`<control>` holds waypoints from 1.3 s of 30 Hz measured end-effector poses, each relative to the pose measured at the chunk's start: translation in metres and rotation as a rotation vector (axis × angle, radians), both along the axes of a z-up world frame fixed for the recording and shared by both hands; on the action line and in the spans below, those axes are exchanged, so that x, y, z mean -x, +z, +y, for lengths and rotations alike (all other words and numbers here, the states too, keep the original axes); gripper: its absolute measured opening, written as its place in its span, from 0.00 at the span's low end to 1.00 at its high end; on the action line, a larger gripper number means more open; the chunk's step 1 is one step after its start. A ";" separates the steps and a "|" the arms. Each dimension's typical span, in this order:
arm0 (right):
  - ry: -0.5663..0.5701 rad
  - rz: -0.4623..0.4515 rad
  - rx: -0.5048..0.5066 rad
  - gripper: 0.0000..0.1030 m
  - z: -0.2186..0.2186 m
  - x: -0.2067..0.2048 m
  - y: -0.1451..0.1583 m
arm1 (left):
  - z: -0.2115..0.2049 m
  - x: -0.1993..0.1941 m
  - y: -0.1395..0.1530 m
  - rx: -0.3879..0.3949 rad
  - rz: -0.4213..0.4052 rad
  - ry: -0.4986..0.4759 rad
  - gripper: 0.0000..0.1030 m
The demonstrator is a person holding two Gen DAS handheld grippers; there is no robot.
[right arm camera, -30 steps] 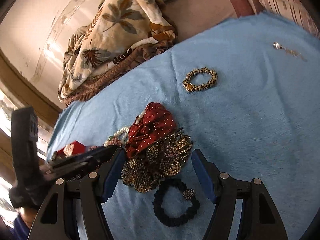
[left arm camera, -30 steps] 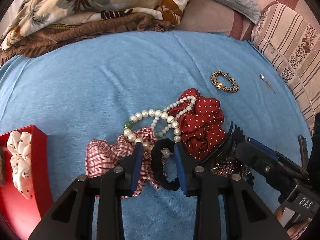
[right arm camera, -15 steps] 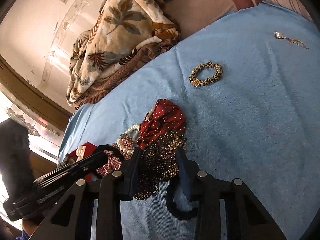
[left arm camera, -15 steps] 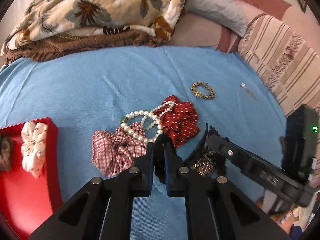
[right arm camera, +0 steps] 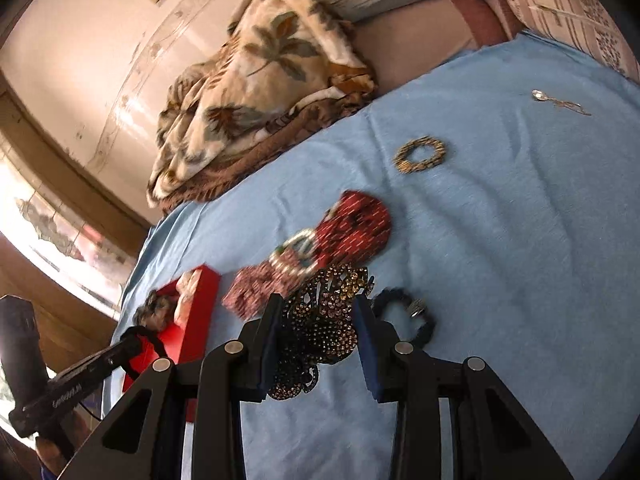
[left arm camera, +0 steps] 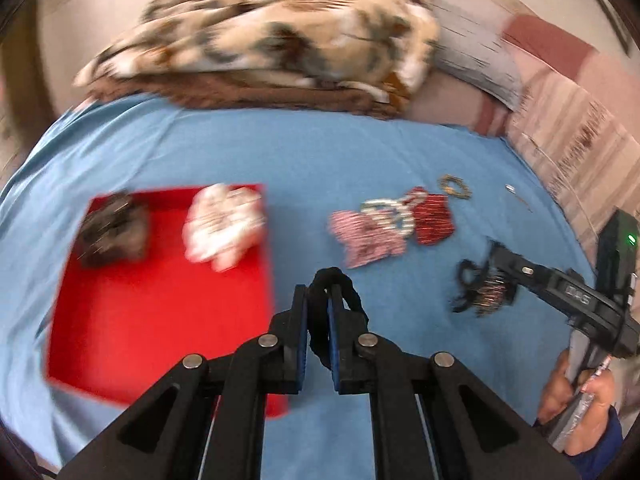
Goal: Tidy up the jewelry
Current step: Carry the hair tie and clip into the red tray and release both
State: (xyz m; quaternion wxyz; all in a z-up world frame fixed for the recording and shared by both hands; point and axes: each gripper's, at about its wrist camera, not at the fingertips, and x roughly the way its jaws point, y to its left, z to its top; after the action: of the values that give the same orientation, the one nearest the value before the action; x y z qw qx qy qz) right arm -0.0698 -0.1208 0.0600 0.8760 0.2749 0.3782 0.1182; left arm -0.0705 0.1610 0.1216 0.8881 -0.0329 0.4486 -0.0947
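Note:
My left gripper (left arm camera: 318, 300) is shut on a black hair tie (left arm camera: 344, 280) and holds it in the air at the right edge of the red tray (left arm camera: 160, 320). The tray holds a white scrunchie (left arm camera: 224, 226) and a dark piece (left arm camera: 114, 230). My right gripper (right arm camera: 316, 308) is shut on a rhinestone hair clip (right arm camera: 320, 328), just above the blue cloth. A checked scrunchie (right arm camera: 256, 284), a pearl necklace (right arm camera: 298, 254) and a red dotted scrunchie (right arm camera: 356, 228) lie together beyond it. The left wrist view is blurred.
A second dark hair tie (right arm camera: 404, 316) lies right of the clip. Further back are a gold bracelet (right arm camera: 420, 156) and a small pendant (right arm camera: 560, 102). A leaf-print blanket (right arm camera: 256, 80) and pillows line the far edge of the blue cloth (right arm camera: 520, 260).
The left gripper shut on the black hair tie, lifted it and swung left to the red tray. The right gripper closed on the rhinestone clip and rose a little.

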 end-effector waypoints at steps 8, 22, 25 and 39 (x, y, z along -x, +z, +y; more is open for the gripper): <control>0.124 -0.029 0.079 0.37 0.067 0.007 0.028 | 0.106 0.023 -0.002 0.015 0.021 0.212 0.08; 0.379 0.003 0.211 0.37 0.220 -0.028 0.026 | 0.187 0.011 -0.048 0.005 0.099 0.344 0.09; 0.421 0.018 0.253 0.37 0.244 -0.035 0.017 | 0.194 0.009 -0.055 0.005 0.111 0.360 0.09; 0.481 0.067 0.511 0.37 0.291 -0.031 -0.007 | 0.197 0.024 -0.065 -0.058 -0.006 0.373 0.09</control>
State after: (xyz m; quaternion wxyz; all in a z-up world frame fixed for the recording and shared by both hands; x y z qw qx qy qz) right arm -0.0386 0.1707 0.0527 0.8508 -0.0466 0.4779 0.2136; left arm -0.0940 0.3578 0.0564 0.8921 -0.0894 0.4347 0.0846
